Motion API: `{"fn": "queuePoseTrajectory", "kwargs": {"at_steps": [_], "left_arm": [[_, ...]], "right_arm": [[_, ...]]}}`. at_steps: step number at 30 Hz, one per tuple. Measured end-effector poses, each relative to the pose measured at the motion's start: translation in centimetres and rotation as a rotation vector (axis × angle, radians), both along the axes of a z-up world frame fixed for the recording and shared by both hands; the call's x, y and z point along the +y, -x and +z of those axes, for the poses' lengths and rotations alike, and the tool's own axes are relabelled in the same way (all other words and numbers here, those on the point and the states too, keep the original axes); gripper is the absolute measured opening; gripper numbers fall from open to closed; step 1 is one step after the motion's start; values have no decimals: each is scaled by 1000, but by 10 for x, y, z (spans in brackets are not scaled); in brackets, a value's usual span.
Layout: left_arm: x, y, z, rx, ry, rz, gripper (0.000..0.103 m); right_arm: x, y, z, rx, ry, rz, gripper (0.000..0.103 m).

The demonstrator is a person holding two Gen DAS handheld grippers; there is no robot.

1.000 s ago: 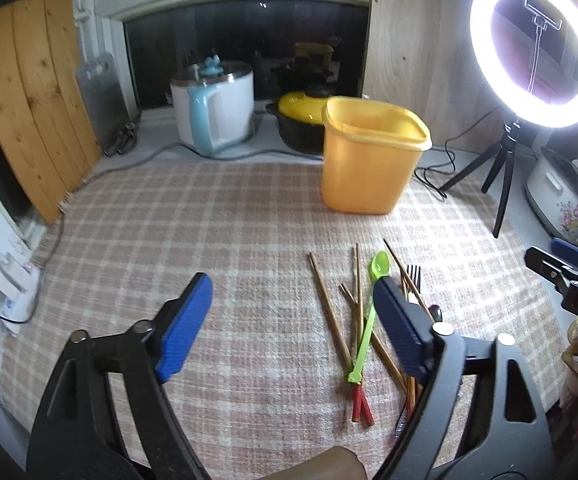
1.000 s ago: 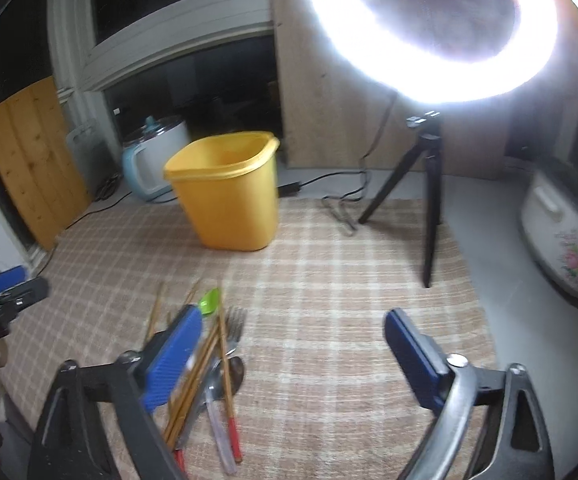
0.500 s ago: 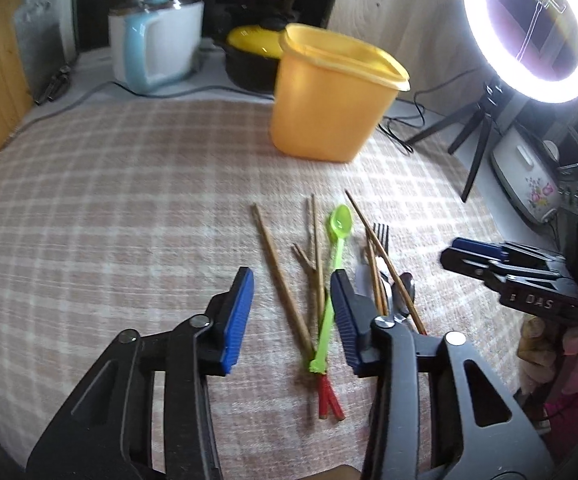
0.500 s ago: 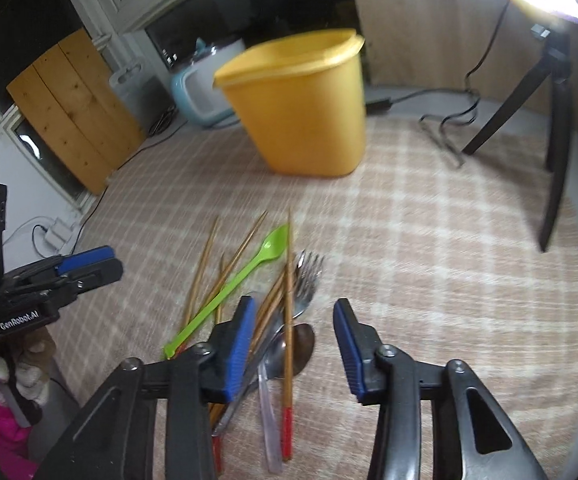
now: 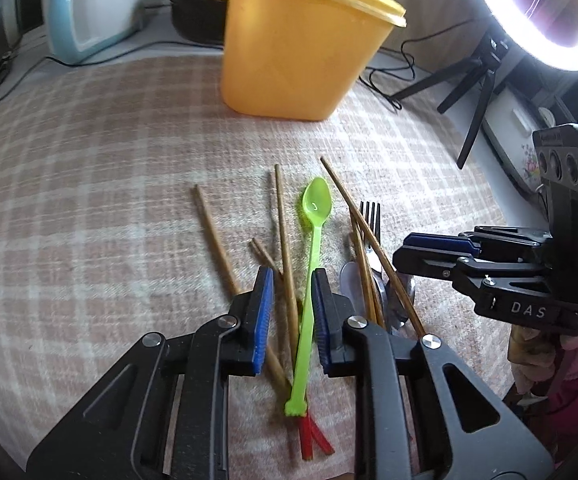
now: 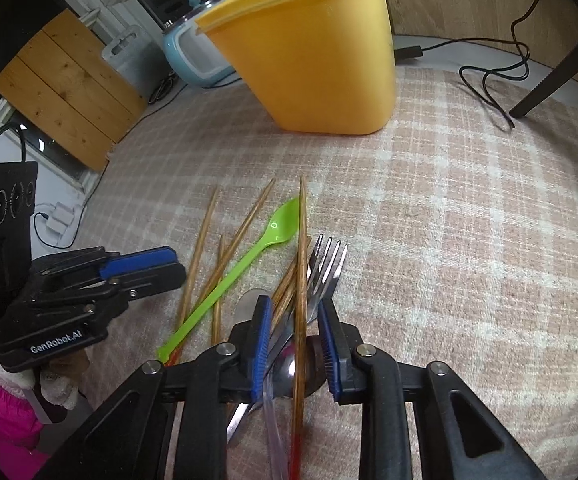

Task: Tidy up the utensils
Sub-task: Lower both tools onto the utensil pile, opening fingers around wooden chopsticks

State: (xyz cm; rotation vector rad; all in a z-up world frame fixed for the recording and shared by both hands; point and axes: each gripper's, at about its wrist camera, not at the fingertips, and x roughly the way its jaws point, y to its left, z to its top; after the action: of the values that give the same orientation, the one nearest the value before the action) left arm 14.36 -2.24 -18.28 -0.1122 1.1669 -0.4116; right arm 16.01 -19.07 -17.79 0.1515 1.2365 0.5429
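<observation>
A pile of utensils lies on the checked cloth: wooden chopsticks (image 5: 216, 240), a green plastic spoon (image 5: 315, 216), a metal fork (image 5: 370, 216) and metal spoons. My left gripper (image 5: 289, 280) is low over the pile, jaws narrowed around the green spoon's handle and one chopstick (image 5: 283, 232), still a little apart. My right gripper (image 6: 293, 312) straddles a chopstick (image 6: 301, 264), the fork (image 6: 327, 264) and a spoon (image 6: 289, 368), jaws narrowed but apart. The yellow tub (image 5: 301, 44) stands behind; it also shows in the right wrist view (image 6: 313, 52).
A ring light on a tripod (image 5: 485, 80) stands at the right with cables (image 6: 489, 76). A blue and white kettle (image 5: 89, 12), a black pot with a yellow lid (image 5: 201, 4) and a wooden board (image 6: 65, 88) sit along the back.
Both grippers have dropped down onto the utensil pile and their jaws have narrowed from wide open to a small gap around the utensils.
</observation>
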Motion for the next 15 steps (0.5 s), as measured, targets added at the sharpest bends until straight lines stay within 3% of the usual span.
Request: {"fn": "queuePoseTrajectory", "kwargs": {"at_steps": [15], "left_arm": [[-15, -33, -18, 30, -38, -14, 16]], "right_arm": [[9, -18, -26, 82, -5, 9, 19]]}}
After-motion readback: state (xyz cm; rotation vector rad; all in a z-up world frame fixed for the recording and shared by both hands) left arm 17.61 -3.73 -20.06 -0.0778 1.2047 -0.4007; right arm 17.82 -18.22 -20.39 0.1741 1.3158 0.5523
